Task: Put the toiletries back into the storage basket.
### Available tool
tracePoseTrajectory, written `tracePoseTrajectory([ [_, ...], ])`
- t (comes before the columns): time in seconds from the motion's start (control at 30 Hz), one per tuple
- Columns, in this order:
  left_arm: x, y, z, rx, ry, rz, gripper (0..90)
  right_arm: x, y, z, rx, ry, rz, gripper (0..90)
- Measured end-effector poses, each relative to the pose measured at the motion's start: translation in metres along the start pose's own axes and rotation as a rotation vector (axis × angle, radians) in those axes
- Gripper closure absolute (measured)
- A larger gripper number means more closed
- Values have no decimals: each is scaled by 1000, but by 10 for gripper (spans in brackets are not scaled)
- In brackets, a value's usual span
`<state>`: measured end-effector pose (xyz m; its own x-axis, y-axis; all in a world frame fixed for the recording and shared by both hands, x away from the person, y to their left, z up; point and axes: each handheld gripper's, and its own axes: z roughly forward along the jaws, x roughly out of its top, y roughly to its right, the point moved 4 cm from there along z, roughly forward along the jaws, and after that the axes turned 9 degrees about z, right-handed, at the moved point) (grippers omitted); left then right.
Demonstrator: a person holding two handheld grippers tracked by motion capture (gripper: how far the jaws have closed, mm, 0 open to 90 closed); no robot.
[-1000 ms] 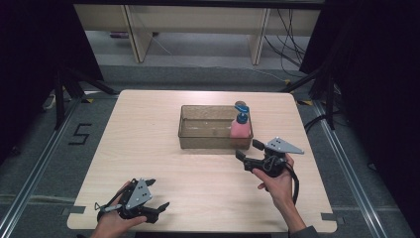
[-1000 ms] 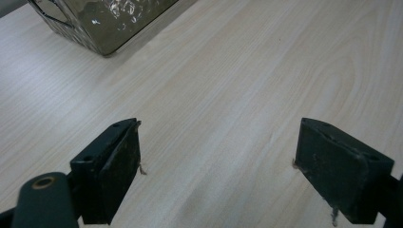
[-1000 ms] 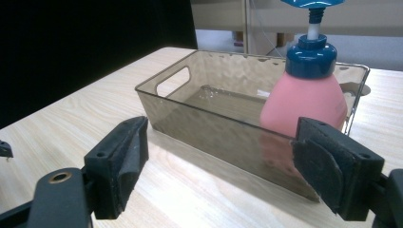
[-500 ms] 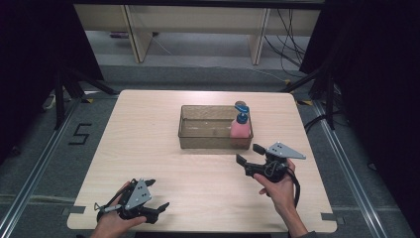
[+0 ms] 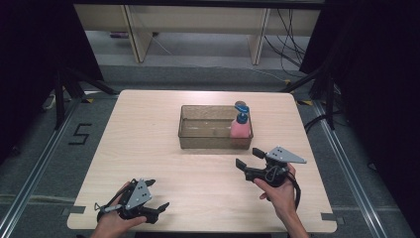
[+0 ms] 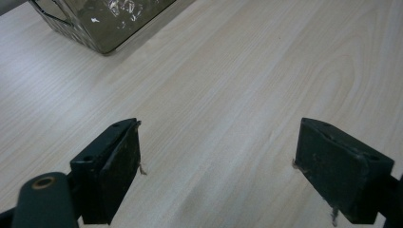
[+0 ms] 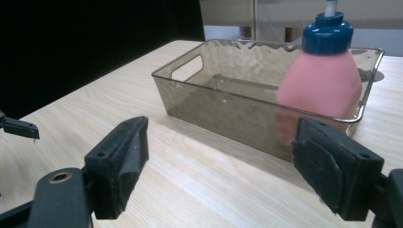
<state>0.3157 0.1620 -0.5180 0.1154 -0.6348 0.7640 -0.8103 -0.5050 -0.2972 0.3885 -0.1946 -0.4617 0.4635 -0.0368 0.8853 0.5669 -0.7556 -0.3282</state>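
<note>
The right claw (image 5: 250,157), spread and empty, points toward twelve o'clock at the pink bottle (image 5: 240,128) standing in the tray (image 5: 208,141), seemingly for reaching it, while the left claw (image 5: 157,196) idles spread.

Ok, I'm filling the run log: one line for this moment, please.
bottle: upright in bin, right end | right gripper: open, near bin, holding nothing | left gripper: open, over table

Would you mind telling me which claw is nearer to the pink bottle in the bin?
The right claw, open just in front of the pink bottle; the left claw sits open at the table's near left edge.
</note>
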Motion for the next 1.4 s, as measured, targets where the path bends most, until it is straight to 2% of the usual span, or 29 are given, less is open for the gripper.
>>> tracePoseTrajectory([
  [0.03,0,-1,-1,-4,-3,10,149,-2,-3,-1,1,-6,43,207],
  [0.07,0,-1,-2,-12,-7,15,149,-2,-1,-3,-6,-19,20,207],
  [0.1,1,0,0,2,16,-12,149,-2,0,-2,6,-9,3,207],
  [0.2,1,0,0,7,25,-19,149,-4,-2,-3,2,-6,25,207],
  [0.23,0,0,-1,0,12,-12,148,-5,-2,-4,-8,-9,11,206],
  [0.3,1,1,0,-10,11,-10,149,-8,-5,-7,-8,-25,46,207],
  [0.33,0,-1,-1,-12,-5,16,149,-8,-4,-6,4,-9,19,207],
  [0.4,0,0,-1,-11,7,-5,149,-10,-4,-7,2,-15,4,207],
  [0.47,1,0,0,-8,13,-15,149,-12,-6,-7,17,-20,21,206],
  [0.5,0,0,0,-7,12,-15,149,-13,-7,-8,9,-20,20,206],
  [0.57,1,0,0,-9,13,-14,149,-14,-6,-9,1,-23,-13,204],
  [0.63,1,0,0,-9,13,-13,149,-16,-8,-10,9,-22,16,196],
  [0.7,1,0,0,-8,13,-14,149,-17,-7,-12,5,-33,-3,178],
  [0.8,1,0,-1,-1,13,-14,149,-20,-8,-13,10,-35,18,159],
  [0.83,1,0,0,3,20,-15,149,-21,-9,-13,24,-25,20,156],
  [0.9,1,0,-1,-2,13,-13,149,-23,-9,-14,25,-21,21,156],
  [0.97,1,0,-1,-4,11,-13,149,-25,-10,-17,27,-36,12,156],
  [1.03,1,1,0,0,20,-19,149,-26,-12,-17,41,-22,33,157],
  [1.13,1,0,-1,-2,13,-13,149,-30,-14,-19,37,-28,29,157],
  [1.17,1,0,-1,-2,13,-13,149,-31,-13,-19,38,-29,10,157],
  [1.2,1,0,-1,-1,15,-13,149,-32,-15,-19,52,-36,30,157],
  [1.27,0,-1,-2,-4,-4,11,149,-34,-16,-21,47,-38,28,157],
  [1.33,0,-2,-2,-4,-2,12,149,-35,-16,-24,37,-43,5,157],
  [1.4,0,-1,-2,-6,-1,13,148,-38,-17,-24,39,-37,11,157],
])
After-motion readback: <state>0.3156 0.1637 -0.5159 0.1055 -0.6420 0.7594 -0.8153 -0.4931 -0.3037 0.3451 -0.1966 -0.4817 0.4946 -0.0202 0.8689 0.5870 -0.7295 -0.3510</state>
